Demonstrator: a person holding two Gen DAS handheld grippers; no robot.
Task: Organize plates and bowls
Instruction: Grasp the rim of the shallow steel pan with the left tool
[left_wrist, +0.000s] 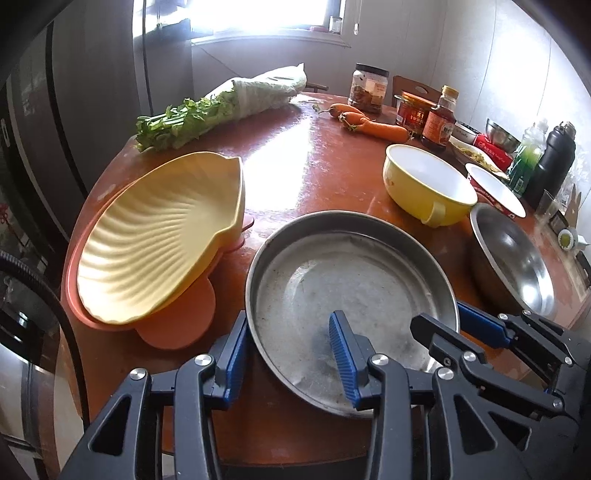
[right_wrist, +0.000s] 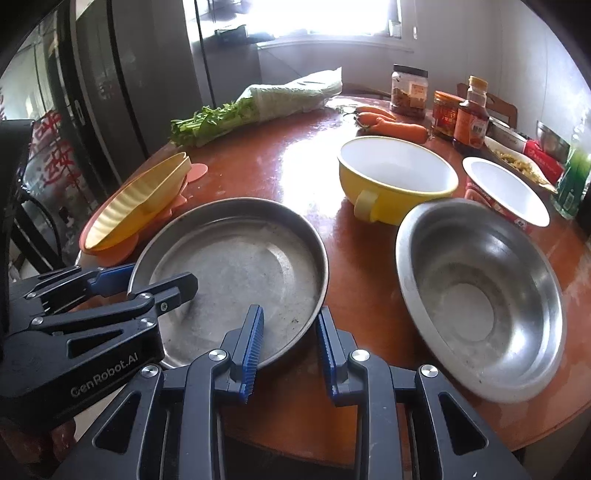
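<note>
A round metal pan (left_wrist: 351, 273) (right_wrist: 236, 266) lies at the near edge of the red-brown table. My left gripper (left_wrist: 290, 315) straddles its left rim, one pad outside and one well inside, with a gap showing. My right gripper (right_wrist: 289, 310) is shut on the pan's right rim, one pad inside and one outside. A steel bowl (right_wrist: 476, 291) sits to the pan's right. Behind stand a yellow handled bowl (right_wrist: 395, 173) and a red bowl with a white inside (right_wrist: 502, 188). On the left, a yellow shell-shaped plate (left_wrist: 159, 236) lies tilted on an orange plate (left_wrist: 181, 328).
Bagged leafy greens (left_wrist: 177, 122) and carrots (left_wrist: 373, 125) lie at the back of the table. Jars and a sauce bottle (left_wrist: 439, 118) stand at the back right, beside a green bottle and a dark flask (left_wrist: 557, 158). A dark fridge stands to the left.
</note>
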